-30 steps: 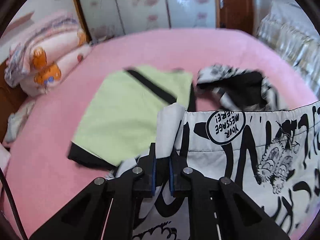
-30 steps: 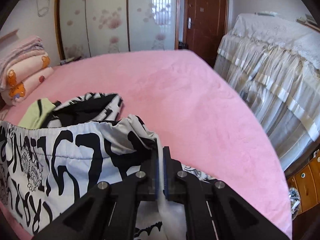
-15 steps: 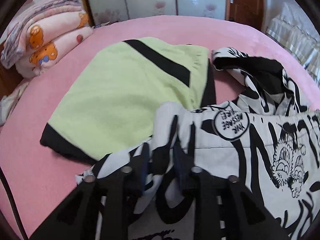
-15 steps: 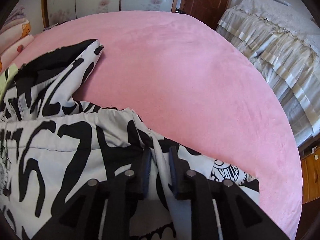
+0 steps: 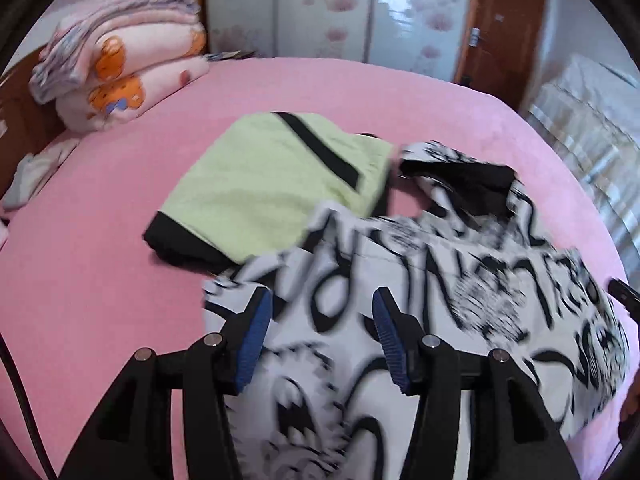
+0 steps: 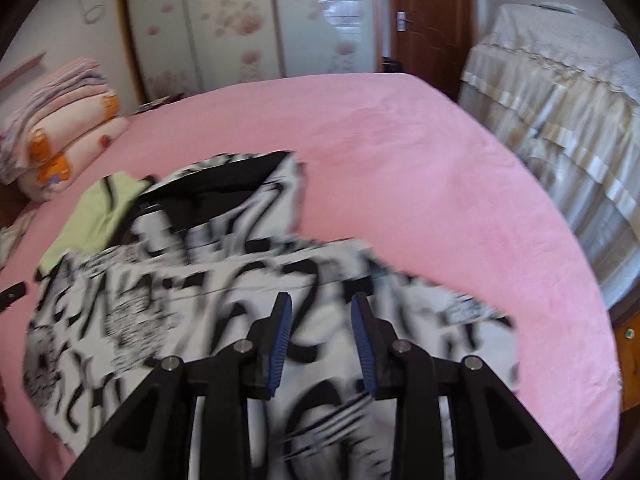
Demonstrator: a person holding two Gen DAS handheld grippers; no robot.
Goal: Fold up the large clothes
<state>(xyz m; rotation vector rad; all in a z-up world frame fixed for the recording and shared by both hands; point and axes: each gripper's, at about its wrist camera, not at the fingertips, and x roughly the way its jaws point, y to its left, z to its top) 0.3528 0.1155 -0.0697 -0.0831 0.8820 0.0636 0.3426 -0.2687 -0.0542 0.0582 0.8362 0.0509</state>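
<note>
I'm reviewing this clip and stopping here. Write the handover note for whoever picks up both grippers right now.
Left gripper: open, holding nothing, over the printed garment.
Right gripper: open, empty, over the same garment.
Garment lies on the pink bed, one fold laid over, both corners just released.
Green garment already folded beside it.
Left: the printed garment's further folds.

- A pink bed (image 5: 120,300) carries everything.
- A black-and-white printed garment (image 5: 460,280) lies spread across its near side.
- A folded light-green garment (image 5: 272,184) lies far left of it, touching.
- Stacked folded blankets (image 5: 120,68) sit at the far left.
</note>
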